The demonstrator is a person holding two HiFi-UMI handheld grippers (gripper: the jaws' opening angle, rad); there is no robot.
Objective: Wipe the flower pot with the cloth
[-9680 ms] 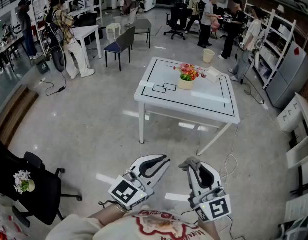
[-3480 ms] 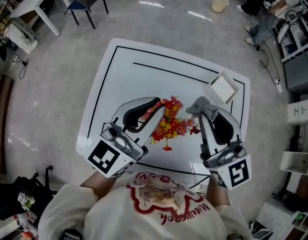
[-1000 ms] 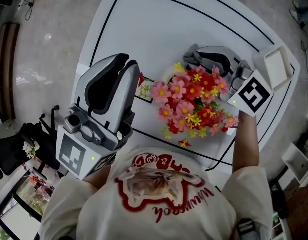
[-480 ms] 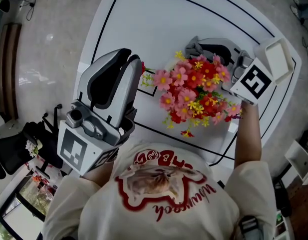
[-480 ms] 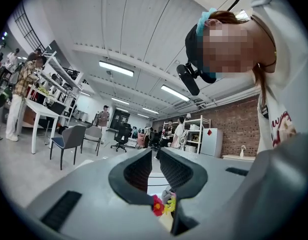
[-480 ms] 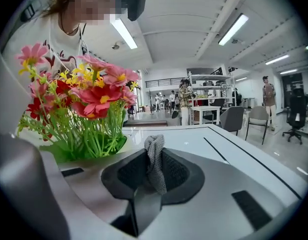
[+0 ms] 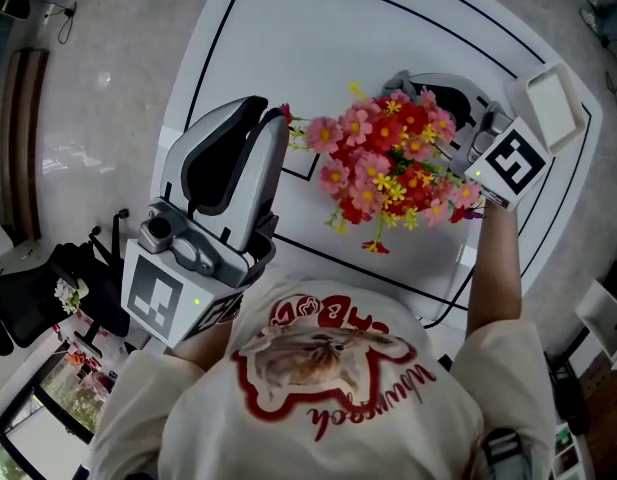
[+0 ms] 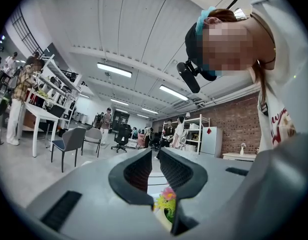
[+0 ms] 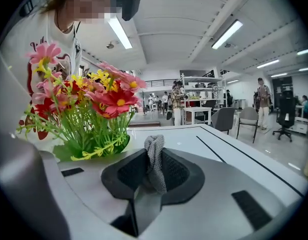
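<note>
Approach step, judged: grey knitted cloth [image 9: 153,145] is pinched in right gripper [image 9: 154,159], far right of red-pink flowers [image 7: 388,158]. Left gripper [image 8: 154,158] is closed, empty. Contact with cream flower pot [image 8: 161,220] is needed next.

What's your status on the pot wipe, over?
Left gripper shut, empty. Right gripper shut on cloth, beside flowers. Flower pot mostly hidden under them; contact unclear.

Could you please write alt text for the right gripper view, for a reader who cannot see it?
The right hand-held gripper is shut on a grey cloth, close beside red, pink and yellow flowers on a white table with black lines. Chairs and people fill the room behind.
</note>
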